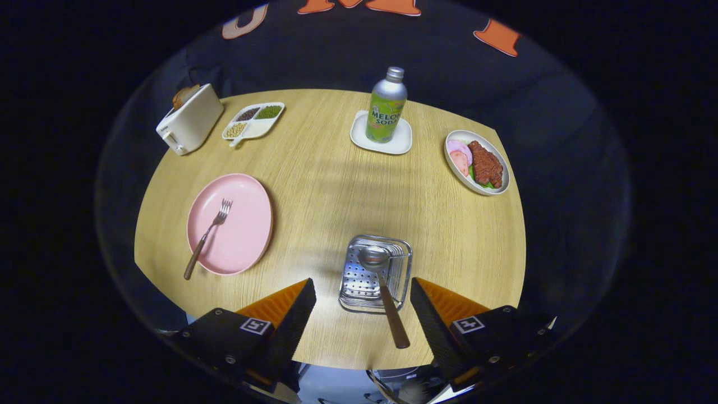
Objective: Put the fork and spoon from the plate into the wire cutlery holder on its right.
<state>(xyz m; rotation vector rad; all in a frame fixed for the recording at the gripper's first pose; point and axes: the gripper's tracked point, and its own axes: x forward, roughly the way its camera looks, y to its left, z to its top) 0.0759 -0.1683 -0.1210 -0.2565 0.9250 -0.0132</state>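
Note:
A pink plate (247,202) sits on the round wooden table, left of and beyond my fingers. A fork (208,235) with a brown handle lies on it, tines pointing away, handle overhanging the plate's near rim. The wire cutlery holder (359,286) stands to the plate's right, just ahead between my fingers. The spoon (384,292) rests in the holder, bowl inside and brown handle sticking out toward me. My gripper (362,306) is open, its fingers wide apart on either side of the holder and touching nothing.
At the table's far side stand a white toaster (188,120) holding toast, a divided snack tray (253,120), a soda bottle (386,106) on a white square dish (381,143), and an oval plate of food (477,163). Bare tabletop lies in the middle.

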